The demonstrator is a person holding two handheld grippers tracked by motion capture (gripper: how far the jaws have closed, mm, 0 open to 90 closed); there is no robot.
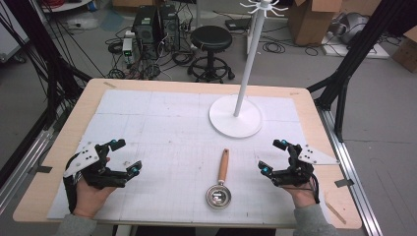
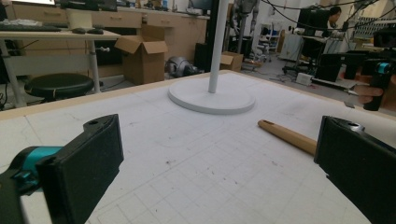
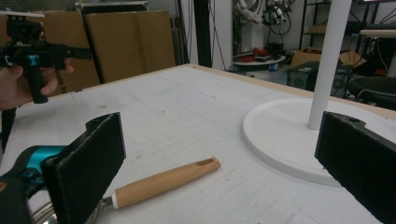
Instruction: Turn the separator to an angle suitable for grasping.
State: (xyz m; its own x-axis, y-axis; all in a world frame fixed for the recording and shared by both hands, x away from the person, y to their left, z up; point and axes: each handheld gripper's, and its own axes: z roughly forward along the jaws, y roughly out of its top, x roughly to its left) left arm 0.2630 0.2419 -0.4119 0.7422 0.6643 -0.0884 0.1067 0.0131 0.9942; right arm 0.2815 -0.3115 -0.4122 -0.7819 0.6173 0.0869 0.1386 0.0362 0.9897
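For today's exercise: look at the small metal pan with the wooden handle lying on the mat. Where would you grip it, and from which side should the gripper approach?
Grip the pan by its wooden handle, about midway along. The handle lies flat and bare, pointing away from the person toward the white stand's base, and it is slim enough for the jaws to span. The right gripper, open beside it, could probably come from above and close across its width.

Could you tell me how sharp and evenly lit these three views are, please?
High view: even, soft light, faint shadows, a glint in the metal ladle bowl. Left gripper view: near jaws soft, white stand base clear. Right gripper view: wooden handle sharp, background slightly blurred.
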